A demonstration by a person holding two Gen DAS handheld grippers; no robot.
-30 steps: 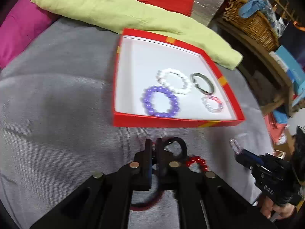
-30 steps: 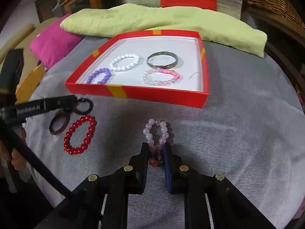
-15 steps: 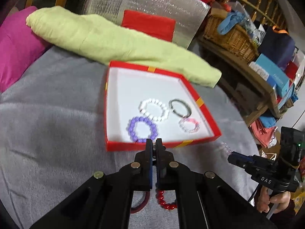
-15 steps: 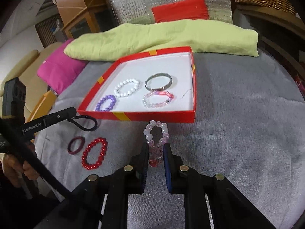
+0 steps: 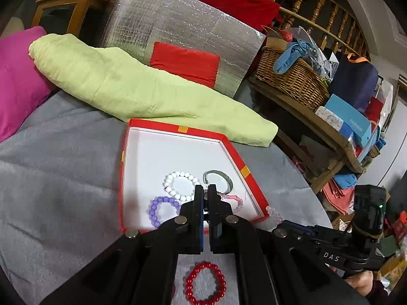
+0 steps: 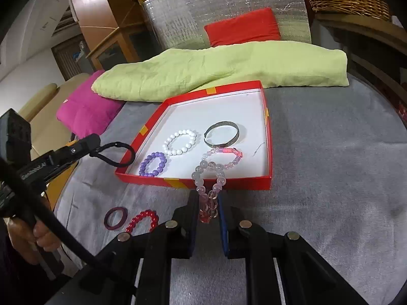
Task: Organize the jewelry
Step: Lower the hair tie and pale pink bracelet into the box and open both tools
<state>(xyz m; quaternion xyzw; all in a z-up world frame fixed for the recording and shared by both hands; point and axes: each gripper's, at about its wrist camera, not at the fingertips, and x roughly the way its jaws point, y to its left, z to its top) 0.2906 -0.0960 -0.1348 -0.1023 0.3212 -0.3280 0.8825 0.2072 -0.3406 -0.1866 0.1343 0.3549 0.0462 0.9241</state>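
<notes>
Box [image 6: 267, 137] has four bracelets. My right claw [image 6: 208, 204] grips pink bracelet [image 6: 207, 178], left claw [image 5: 205, 198] pinches black ring [image 6: 119, 153]. Red bracelet [image 5: 205, 283], maroon ring [image 6: 115, 217] left.

Red box [image 6: 223, 181], white inside; white [image 6: 180, 142], purple [image 6: 152, 164], red [image 5: 205, 285] bead bracelets; grey cloth [image 6: 330, 167].

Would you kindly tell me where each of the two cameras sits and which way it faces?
Left wrist: rides the left gripper, facing the red box from its near edge; own fingers show, plus the right gripper at right.
Right wrist: rides the right gripper, shut on the pale pink bead bracelet, facing the box; the left gripper, holding the black ring, shows at left.
Shared: box, white bead bracelet, metal bangle, red bead bracelet.
</notes>
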